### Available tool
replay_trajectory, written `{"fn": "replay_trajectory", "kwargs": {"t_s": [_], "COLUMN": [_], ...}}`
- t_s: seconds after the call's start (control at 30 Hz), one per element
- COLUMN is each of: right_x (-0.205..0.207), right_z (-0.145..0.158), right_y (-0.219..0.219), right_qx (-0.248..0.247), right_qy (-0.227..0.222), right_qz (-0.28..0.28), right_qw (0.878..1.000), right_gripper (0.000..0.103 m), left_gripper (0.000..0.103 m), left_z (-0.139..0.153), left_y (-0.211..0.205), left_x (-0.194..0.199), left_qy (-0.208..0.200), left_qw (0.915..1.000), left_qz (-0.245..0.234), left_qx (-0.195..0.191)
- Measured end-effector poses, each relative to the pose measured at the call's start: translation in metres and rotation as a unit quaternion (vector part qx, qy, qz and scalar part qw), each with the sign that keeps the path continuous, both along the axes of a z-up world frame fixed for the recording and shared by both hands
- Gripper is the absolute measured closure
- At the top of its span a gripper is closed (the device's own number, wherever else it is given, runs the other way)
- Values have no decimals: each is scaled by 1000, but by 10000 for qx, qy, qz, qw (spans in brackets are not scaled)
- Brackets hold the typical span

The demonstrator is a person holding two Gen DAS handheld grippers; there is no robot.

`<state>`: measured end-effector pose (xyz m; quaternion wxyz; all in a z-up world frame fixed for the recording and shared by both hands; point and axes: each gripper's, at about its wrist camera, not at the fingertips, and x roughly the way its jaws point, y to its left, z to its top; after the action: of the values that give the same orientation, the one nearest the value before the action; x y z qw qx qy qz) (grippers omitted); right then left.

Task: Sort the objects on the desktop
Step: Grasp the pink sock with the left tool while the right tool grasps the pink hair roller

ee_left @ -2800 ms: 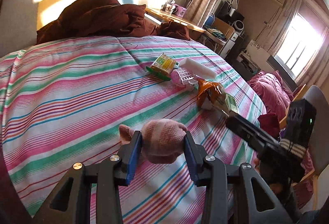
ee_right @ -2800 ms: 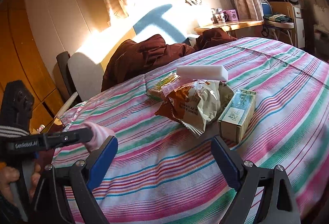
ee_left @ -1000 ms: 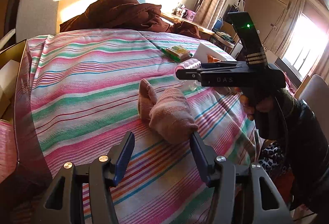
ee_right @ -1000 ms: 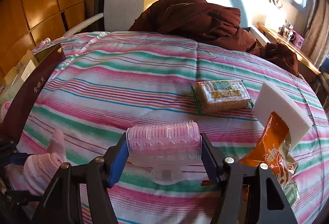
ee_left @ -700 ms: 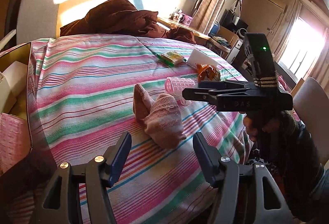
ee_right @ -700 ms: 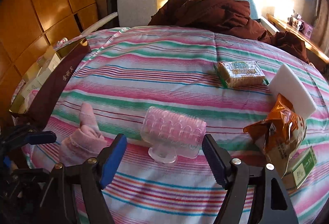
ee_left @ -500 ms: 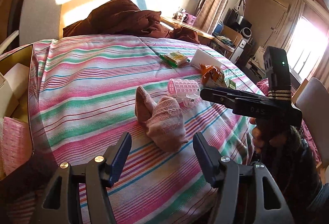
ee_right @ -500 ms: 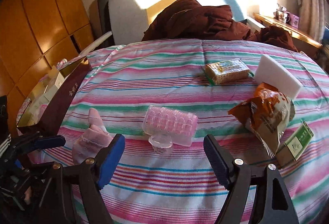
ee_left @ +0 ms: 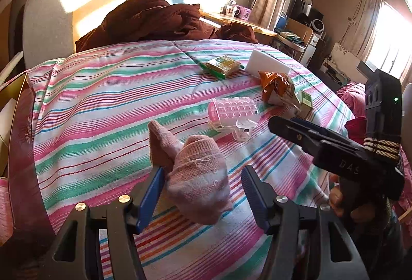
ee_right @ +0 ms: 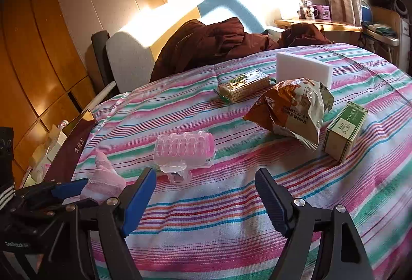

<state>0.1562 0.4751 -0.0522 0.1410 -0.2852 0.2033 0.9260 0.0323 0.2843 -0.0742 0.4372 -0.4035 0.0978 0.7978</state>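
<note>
A pink knitted sock [ee_left: 195,174] lies on the striped cloth between the open fingers of my left gripper [ee_left: 202,186]; it also shows in the right wrist view [ee_right: 104,178]. A pink hair roller [ee_left: 233,110] [ee_right: 185,148] lies past it. My right gripper [ee_right: 206,192] is open and empty, just short of the roller. Farther back lie a cracker pack [ee_right: 243,85], an orange snack bag [ee_right: 293,110], a green box [ee_right: 343,132] and a white sponge block [ee_right: 303,69].
A dark red box [ee_right: 69,151] with small items stands at the table's left edge. A brown quilt [ee_left: 152,18] lies on a chair behind the table. A wooden shelf with mugs [ee_right: 316,13] is at the back right.
My left gripper let go of the sock and stays open around it. My right gripper set the hair roller down, opened and drew back, turning right toward the snack bag and box.
</note>
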Motion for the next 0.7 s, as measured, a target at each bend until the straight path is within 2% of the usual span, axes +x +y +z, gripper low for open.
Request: {"fn": "replay_trajectory", "kwargs": {"t_s": [0.03,0.1,0.27,0.37,0.7], "right_x": [1,2,-4,-13,-65], "right_z": [0,2,6,8,4], "right_y": [0,0,-5,-9,-22], "right_qx": [5,35,165,165,438], "right_qy": [41,101,73,14,-649], "right_qz": [-32,-45,6,67,10], "right_qw": [10000,9999,9998,9998,9969], "right_gripper": [23,23,23,23,24], "left_gripper": [59,61,62,62,49], "left_z": [-2,-1,2,-4,-11], "left_y": [-2,-8,-27,-34,-31], "left_x": [-3,-6,-9,-15,-21], "left_qy": [-29,-20,160,27,-224], "left_qw": [10000,10000,9997,9996,9993], "left_qz": [18,46,165,250,156], "left_qx": [2,45,74,84,246]}}
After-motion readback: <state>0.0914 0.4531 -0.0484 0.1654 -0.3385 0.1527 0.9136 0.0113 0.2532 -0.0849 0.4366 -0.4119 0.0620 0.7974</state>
